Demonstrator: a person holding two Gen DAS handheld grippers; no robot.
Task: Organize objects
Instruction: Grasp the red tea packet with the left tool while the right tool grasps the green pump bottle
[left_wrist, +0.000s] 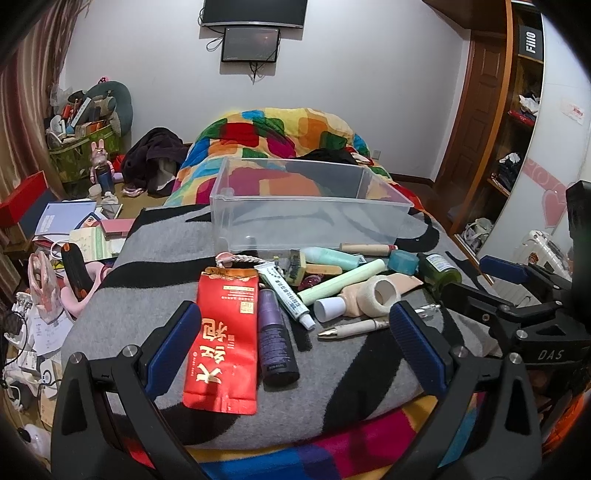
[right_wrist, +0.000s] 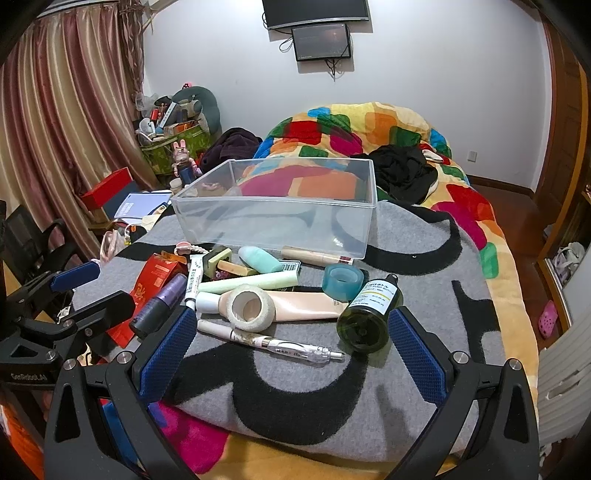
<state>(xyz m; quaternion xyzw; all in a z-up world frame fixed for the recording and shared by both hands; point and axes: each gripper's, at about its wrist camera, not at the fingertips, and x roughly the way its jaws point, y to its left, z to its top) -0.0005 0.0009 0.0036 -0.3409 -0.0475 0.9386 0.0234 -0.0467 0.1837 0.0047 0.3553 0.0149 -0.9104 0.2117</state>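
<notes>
Two handheld grippers hover side by side over the near end of a bed (right_wrist: 491, 254), both pointing toward a pile of small toiletries on a grey and black blanket (left_wrist: 207, 236).

The left gripper (left_wrist: 293, 336) has its blue-padded fingers (left_wrist: 173, 347) spread wide and holds nothing. Between them lie a red foil pouch (left_wrist: 225, 339) with gold lettering and, touching its right edge, a dark purple bottle (left_wrist: 275, 339) on its side.

The right gripper (right_wrist: 291, 350) is also wide open and empty. Between its fingers (right_wrist: 168, 354) lies a clear pen (right_wrist: 273, 341). Beside the right finger, a dark green glass bottle (right_wrist: 371, 314) lies tipped over with its base toward the camera.

Just beyond the pen, a roll of white bandage tape (right_wrist: 251, 306) rests against a peach-coloured tube (right_wrist: 306, 304) with a white cap. To the left lies a thin white ointment tube (left_wrist: 284, 295). Behind these are a pale green stick (right_wrist: 247, 282), a blue roll of tape (right_wrist: 341, 280), a mint green bottle (right_wrist: 260, 258), and a slim wooden-coloured tube (right_wrist: 314, 254). They are heaped together, many touching.

Farther back, directly behind the pile and close to it, a clear plastic bin (right_wrist: 275, 210) stands upright on the blanket. Nothing is inside it.

Beyond the bin, a brightly patterned quilt (right_wrist: 369, 129) is bunched up with black clothing (right_wrist: 402, 173) on it. On the far white wall hang two dark screens (right_wrist: 321, 40). Cluttered boxes and papers (left_wrist: 66, 221) cover the floor to the left of the bed.
</notes>
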